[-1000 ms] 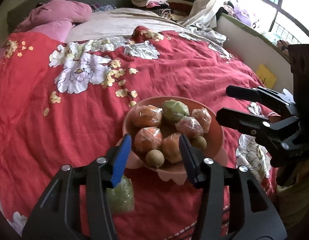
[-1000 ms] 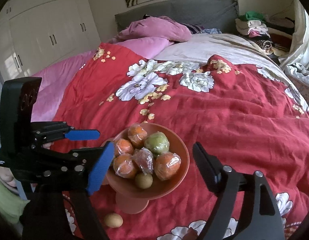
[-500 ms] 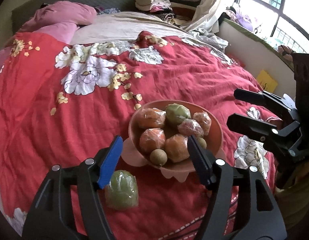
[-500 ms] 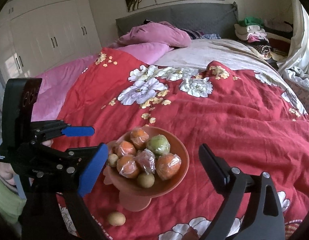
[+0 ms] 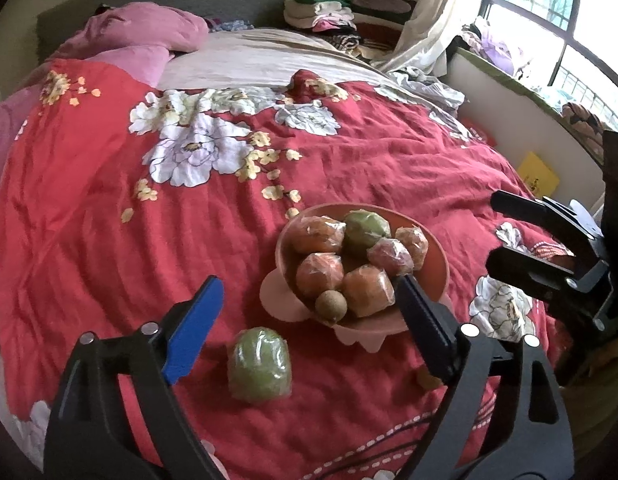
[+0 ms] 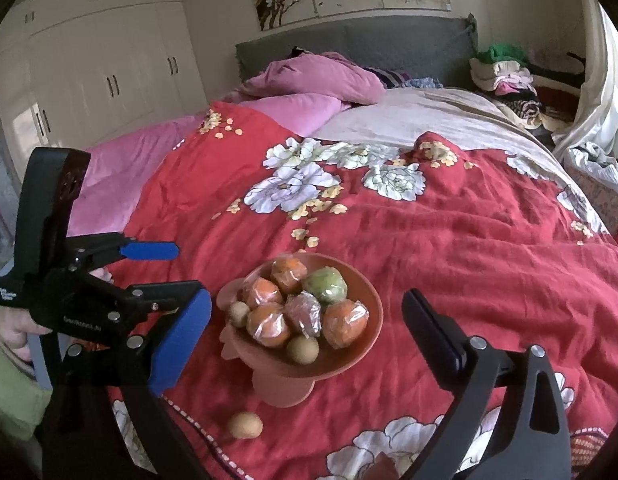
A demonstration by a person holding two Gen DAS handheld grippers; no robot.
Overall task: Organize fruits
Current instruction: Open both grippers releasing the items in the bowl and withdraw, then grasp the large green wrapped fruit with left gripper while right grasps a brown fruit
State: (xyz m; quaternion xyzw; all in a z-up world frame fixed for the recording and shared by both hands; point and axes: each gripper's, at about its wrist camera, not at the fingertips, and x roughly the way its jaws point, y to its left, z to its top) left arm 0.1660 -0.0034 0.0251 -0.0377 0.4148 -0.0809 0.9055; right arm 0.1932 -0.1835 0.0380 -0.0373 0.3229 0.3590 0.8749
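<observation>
A terracotta pedestal bowl (image 5: pixel 440 258) (image 6: pixel 371 316) stands on the red flowered bedspread. It holds several plastic-wrapped orange fruits, a wrapped green one (image 5: pixel 365 226) and small brown round ones. Another wrapped green fruit (image 5: pixel 260 365) lies on the bedspread left of the bowl, below and between the fingers of my left gripper (image 5: pixel 308 286). Those jaws are opening and touch nothing. A small brown fruit (image 6: pixel 245 424) lies in front of the bowl. My right gripper (image 6: pixel 305 300) hovers before the bowl, its jaws opening, with nothing gripped.
The bedspread (image 5: pixel 109 240) stretches back to pink pillows (image 6: pixel 321 76) and a grey headboard. Folded clothes (image 5: pixel 325 12) are piled at the far right corner. A window ledge (image 5: pixel 521 92) runs along the right. A hand (image 6: pixel 13 328) holds the left gripper (image 6: pixel 181 268).
My left jaws have spread much wider, and the green wrapped fruit, once half hidden by the blue finger, now lies in full view on the bedspread. My right jaws widened a little.
</observation>
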